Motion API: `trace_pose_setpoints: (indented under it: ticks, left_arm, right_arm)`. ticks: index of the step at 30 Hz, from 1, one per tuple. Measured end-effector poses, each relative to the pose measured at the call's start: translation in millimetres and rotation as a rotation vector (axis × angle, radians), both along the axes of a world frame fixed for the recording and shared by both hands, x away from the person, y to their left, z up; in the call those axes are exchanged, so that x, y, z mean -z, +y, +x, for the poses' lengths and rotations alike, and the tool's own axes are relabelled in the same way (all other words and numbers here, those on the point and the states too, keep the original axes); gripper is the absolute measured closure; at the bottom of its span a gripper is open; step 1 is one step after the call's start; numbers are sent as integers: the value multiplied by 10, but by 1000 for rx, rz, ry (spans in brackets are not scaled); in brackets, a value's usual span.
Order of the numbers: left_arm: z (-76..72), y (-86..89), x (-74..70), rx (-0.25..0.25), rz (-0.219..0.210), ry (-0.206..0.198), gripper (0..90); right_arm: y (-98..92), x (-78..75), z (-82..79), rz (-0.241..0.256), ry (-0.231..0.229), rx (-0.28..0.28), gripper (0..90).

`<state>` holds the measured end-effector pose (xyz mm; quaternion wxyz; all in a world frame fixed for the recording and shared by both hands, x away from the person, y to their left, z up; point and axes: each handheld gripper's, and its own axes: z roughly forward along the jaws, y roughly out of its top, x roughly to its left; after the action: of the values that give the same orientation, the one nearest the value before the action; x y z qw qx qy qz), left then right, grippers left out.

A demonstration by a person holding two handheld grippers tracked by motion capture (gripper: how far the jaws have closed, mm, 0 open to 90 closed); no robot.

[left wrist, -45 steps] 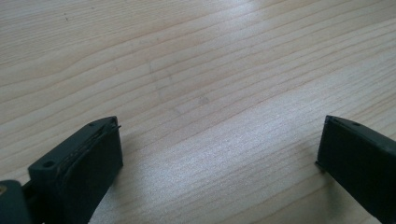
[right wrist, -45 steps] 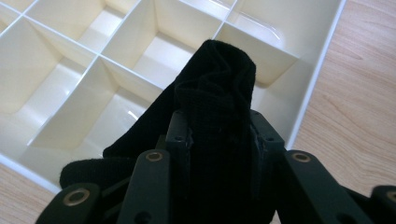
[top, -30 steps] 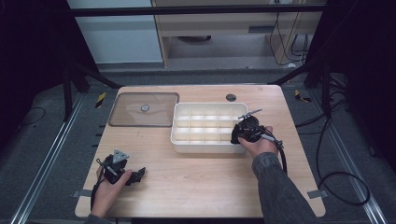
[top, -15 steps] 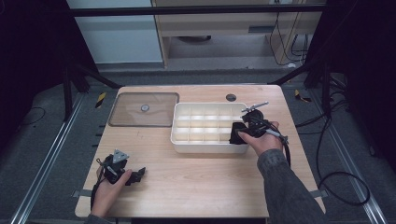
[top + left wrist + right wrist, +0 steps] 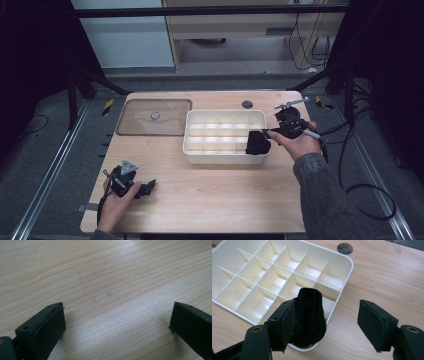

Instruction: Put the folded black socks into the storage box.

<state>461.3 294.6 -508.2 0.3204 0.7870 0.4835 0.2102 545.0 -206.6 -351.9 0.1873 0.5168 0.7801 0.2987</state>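
Right gripper (image 5: 325, 322) now hangs with jaws spread over the near right corner of the white divided tray (image 5: 195, 147), further from the person than a second ago. A black cloth (image 5: 308, 320) sits in that corner compartment, touching one jaw. Bare table (image 5: 220, 195) lies around. Left gripper (image 5: 145, 189) rests spread, unchanged, well apart.

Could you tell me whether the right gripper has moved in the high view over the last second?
Yes. The right gripper has drawn back from over the white divided tray toward the tray's right edge, jaws now open, leaving the black cloth in the corner compartment.
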Motion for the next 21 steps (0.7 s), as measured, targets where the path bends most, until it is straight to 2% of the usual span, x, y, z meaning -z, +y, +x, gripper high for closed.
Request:
trace_pose_setpoints:
  ticks: [8,13,16,21]
  left_arm:
    - [-2,-4,2,-4,-5,-1,0]
    - [-3,-4,3,-4,-5,-1,0]
    - [-2,-2,2,-2,-3,-3,0]
    - [-2,-2,3,-3,-3,-3,0]
  right_arm:
    - [-125,-262,-21,19,-23,1,259]
    - [-170,-347,-29,19,-21,-1,257]
    - [-211,-434,-41,17,-28,-5,334]
    - [-247,-525,-53,19,-39,-14,401]
